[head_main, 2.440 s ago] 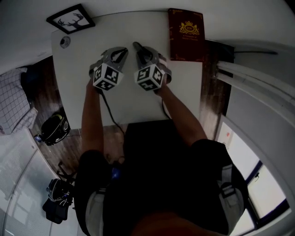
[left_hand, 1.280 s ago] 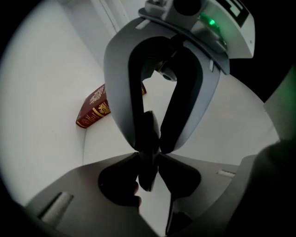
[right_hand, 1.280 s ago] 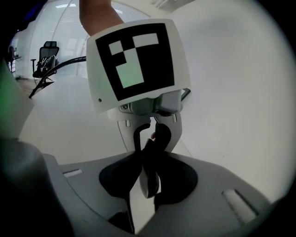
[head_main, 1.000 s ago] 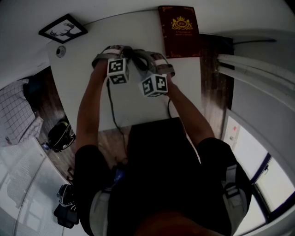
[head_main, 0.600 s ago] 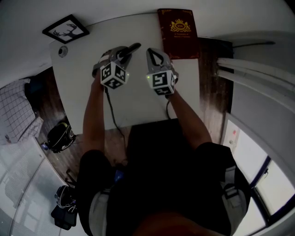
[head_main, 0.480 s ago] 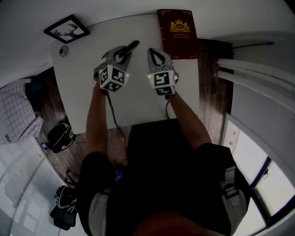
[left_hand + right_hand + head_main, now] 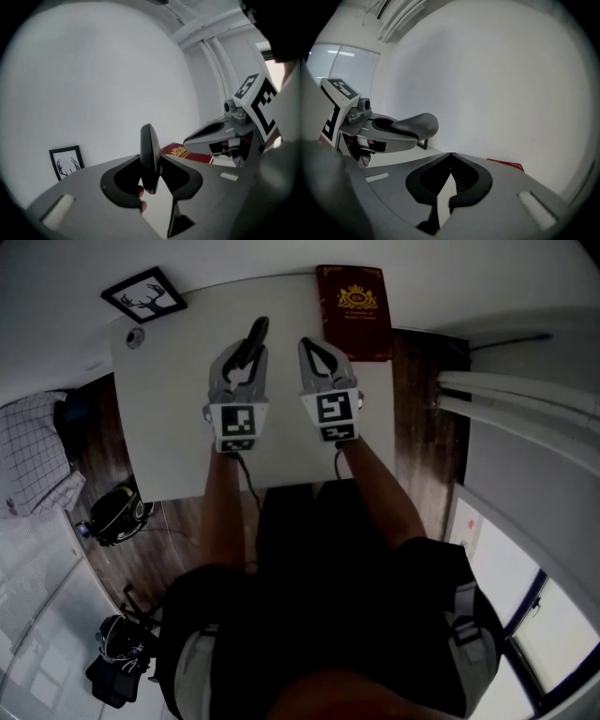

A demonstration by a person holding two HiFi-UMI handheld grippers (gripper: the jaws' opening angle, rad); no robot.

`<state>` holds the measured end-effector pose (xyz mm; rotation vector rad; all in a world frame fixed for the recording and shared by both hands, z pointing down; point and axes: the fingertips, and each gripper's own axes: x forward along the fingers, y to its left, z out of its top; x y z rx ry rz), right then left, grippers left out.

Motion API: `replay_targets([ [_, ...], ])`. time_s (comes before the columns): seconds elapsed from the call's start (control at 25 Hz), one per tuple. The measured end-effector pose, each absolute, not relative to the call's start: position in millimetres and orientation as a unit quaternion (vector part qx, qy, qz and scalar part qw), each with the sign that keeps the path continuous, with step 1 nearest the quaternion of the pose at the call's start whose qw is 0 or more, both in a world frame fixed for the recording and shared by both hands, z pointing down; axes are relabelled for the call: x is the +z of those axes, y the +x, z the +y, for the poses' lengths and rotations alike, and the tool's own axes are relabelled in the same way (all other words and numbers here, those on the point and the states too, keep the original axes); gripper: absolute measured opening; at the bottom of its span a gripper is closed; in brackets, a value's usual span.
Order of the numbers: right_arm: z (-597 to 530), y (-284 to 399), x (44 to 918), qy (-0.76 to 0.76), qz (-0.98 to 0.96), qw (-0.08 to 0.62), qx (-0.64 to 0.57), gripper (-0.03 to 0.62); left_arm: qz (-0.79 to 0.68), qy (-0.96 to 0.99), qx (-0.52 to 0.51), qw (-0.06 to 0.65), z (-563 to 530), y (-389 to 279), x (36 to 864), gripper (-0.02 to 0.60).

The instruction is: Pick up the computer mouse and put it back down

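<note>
Left gripper: the left gripper (image 7: 246, 362) is up over the white table (image 7: 169, 399), jaws clamped on the computer mouse (image 7: 149, 150).
Mouse: it's gripped by its sides and turned on edge, thin and upright in the left gripper view, and it sticks out past the jaw tips toward 12 o'clock in the head view.
Mouse height: the right gripper view has it in profile against the bare wall, clear of the tabletop.
Right gripper: the right gripper (image 7: 450, 154) sits just beside its partner at 3 o'clock, tips pressed together with nothing between them.
Pairing: both tools point the same way, side by side, not touching.
Book: a dark red book (image 7: 353, 310) with a gold crest lies at the table's far edge, at 1 o'clock from the right gripper.
Picture: a black-framed deer print (image 7: 143, 294) stands at the far left corner, at 10 o'clock from the left gripper.
Small item: a little round object (image 7: 137, 337) lies just beside that frame; what it is I can't tell.
</note>
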<state>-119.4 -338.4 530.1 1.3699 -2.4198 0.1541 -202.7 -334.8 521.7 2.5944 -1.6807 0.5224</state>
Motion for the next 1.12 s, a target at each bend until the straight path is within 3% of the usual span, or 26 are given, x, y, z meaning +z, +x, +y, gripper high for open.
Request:
replay_targets([
  [0.44,-295,-75,454,0.455,-0.882,0.117,0.031,0.014,-0.671,0.739,0.043,0.027,-273,-181,425,0.122],
  [1.12,-191,23,390,0.373,-0.925,0.073,-0.019,0.014,-0.748,0.662,0.030,-0.004,-164,-62,372,0.121],
])
